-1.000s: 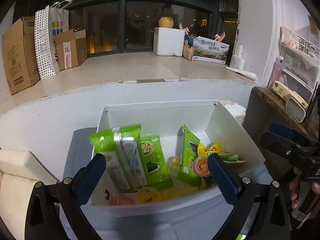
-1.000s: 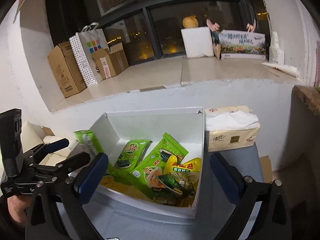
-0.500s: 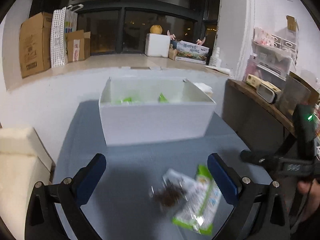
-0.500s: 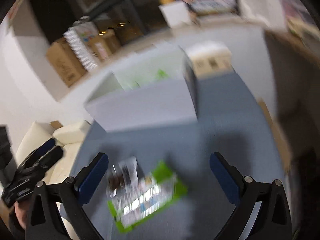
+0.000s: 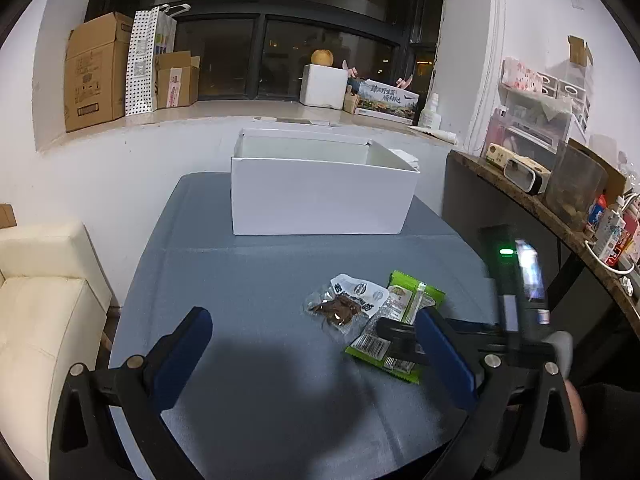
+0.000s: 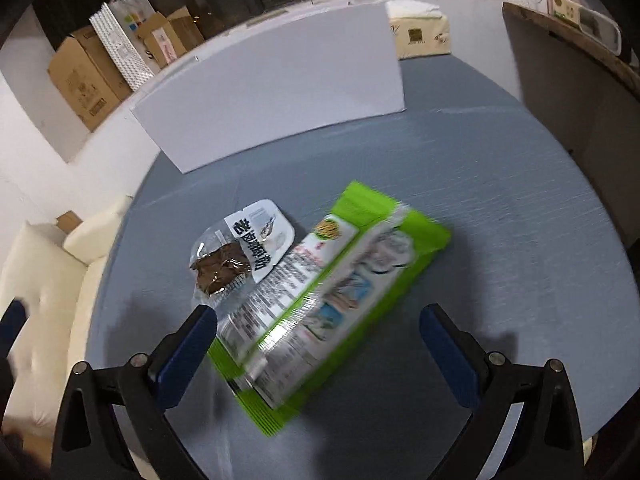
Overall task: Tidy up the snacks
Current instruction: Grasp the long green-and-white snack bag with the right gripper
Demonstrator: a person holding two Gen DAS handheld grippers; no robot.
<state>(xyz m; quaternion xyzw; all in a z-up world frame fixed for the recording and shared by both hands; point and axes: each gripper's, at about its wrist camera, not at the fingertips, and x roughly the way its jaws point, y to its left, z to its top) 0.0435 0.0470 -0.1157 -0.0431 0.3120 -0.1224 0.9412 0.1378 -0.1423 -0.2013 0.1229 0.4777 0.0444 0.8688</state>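
We see a grey-blue tablecloth [image 5: 260, 280] under a plain white box [image 5: 320, 196]. The long snack pack [image 6: 320, 296] is bright green at its edges with a silvery, printed middle and a white barcode patch. The small pouch [image 6: 240, 248] is clear with dark brown contents and a white label in black lettering. Both grippers, left [image 5: 316, 354] and right [image 6: 320, 350], are black with dark blue pads [image 6: 188, 344]. The sofa [image 5: 44, 280] is cream; the tissue pack [image 6: 420, 34] pale yellow; one paper bag [image 5: 144, 64] white with black dots, beside brown cardboard boxes [image 5: 94, 74].

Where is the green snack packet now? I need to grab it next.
The green snack packet lies flat on the grey table, between the right gripper's open fingers, with the clear brown-snack pouch at its left edge.
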